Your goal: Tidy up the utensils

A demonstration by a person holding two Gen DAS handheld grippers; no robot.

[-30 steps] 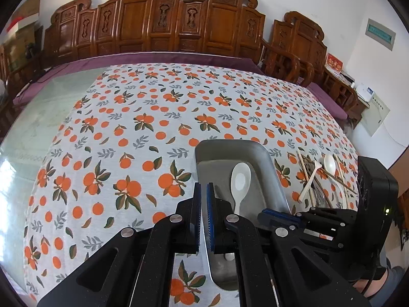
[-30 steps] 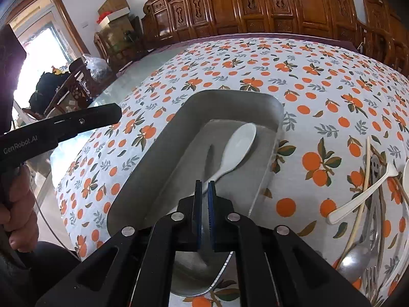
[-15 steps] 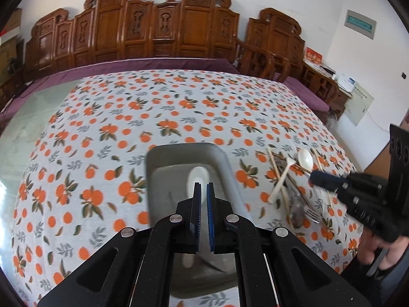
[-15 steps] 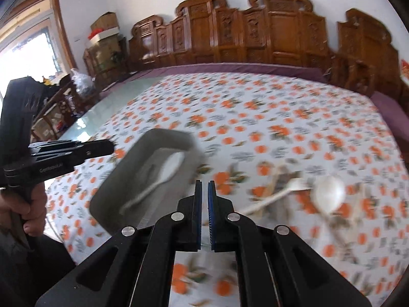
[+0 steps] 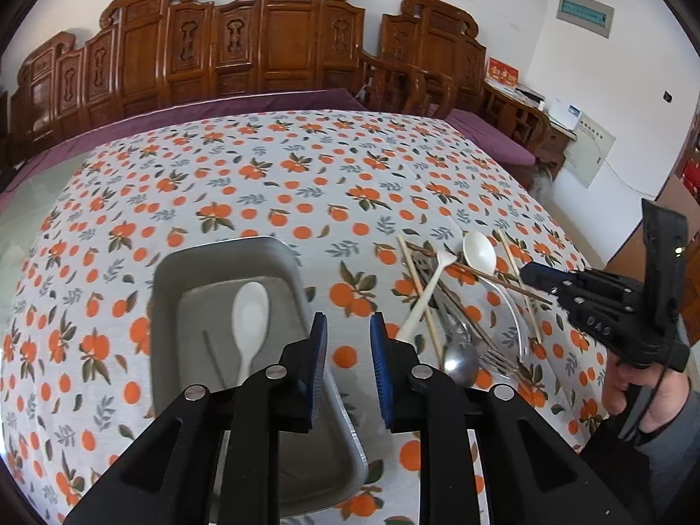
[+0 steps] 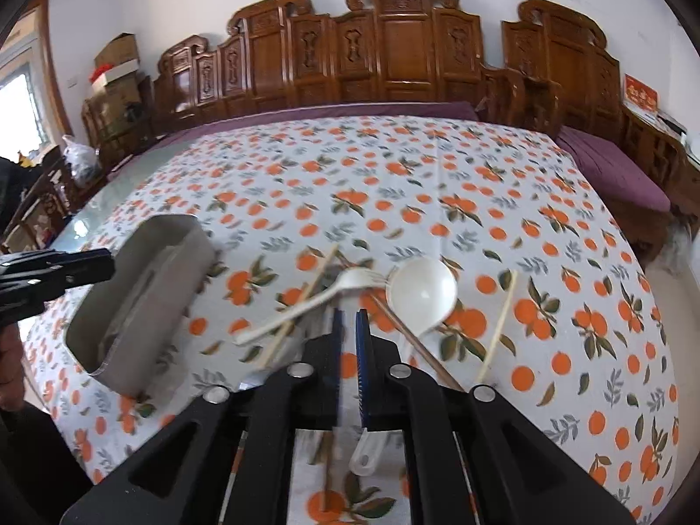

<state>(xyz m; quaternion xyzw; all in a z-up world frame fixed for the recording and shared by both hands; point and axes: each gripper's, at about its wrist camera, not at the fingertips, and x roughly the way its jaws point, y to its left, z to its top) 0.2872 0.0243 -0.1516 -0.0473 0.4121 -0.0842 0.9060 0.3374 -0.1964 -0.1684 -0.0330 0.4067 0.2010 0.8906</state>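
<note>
Both our grippers hang above the cloth, each holding nothing.

Our left gripper [image 5: 348, 341] hovers over the near right rim of the rectangular grey metal tray [image 5: 175, 271], jaws parted wide; our right gripper [image 6: 348, 341] hangs over the loose utensil pile [image 5: 459, 306], jaws open only a narrow slit. One smooth white plastic spoon [image 5: 249, 319] lies in the tray. Right of it we count one white ladle [image 6: 422, 295], one white fork [image 6: 306, 310], one steel spoon [image 5: 459, 363] and several chopsticks, tangled on the orange-printed tablecloth [image 5: 284, 183].
</note>
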